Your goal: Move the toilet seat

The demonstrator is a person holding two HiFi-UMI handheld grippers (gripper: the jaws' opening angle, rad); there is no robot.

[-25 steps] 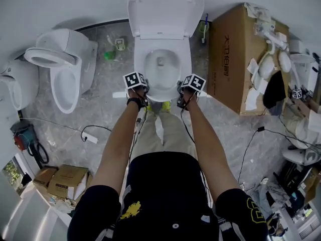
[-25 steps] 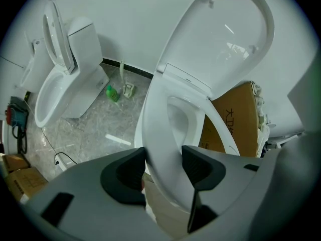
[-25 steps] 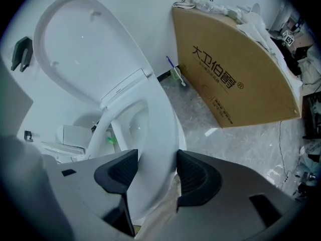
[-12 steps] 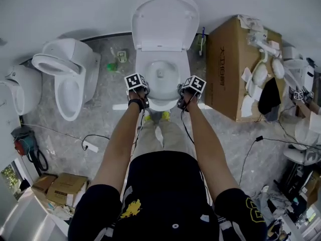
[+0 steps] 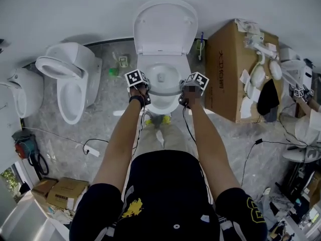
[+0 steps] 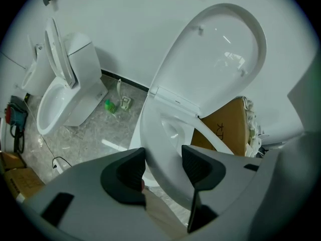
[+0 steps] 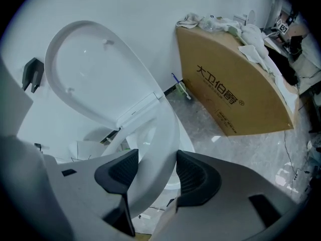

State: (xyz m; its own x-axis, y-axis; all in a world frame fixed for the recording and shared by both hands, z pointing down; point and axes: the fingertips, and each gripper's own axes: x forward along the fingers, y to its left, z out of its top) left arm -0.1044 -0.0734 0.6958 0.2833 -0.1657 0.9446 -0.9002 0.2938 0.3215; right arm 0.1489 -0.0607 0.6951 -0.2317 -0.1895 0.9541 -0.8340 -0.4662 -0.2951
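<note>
1. White oval plastic toilet seat ring [image 6: 150, 134] belongs to the middle white ceramic toilet [image 5: 163, 104]. It is tilted, front end lifted off the bowl rim, back end at the hinge under the lid.
2. White oval plastic lid [image 5: 165, 24] stands upright against the white wall behind the bowl.
3. Left gripper [image 6: 163, 164] is clamped on the seat ring's left side. The ring passes between the two dark ribbed pads, one pad on each face.
4. Right gripper [image 7: 156, 172] is clamped on the ring's right side the same way. The white ring fills the gap between its dark pads.
5. Head view: both grippers point steeply down at the front half of the bowl, marker cubes on top. The person's bare forearms reach in from below, standing right at the bowl's front.
6. Second white ceramic toilet [image 5: 70, 79] sits to the left on the grey marbled floor [image 5: 65, 134], seat and lid up, well apart from the middle one.
7. Large brown cardboard box with dark print [image 5: 230, 69] stands just right of the middle toilet, white parts and cloths piled on top.
8. Small green bottle [image 5: 114, 72] lies on the floor between the two toilets, near the wall.
</note>
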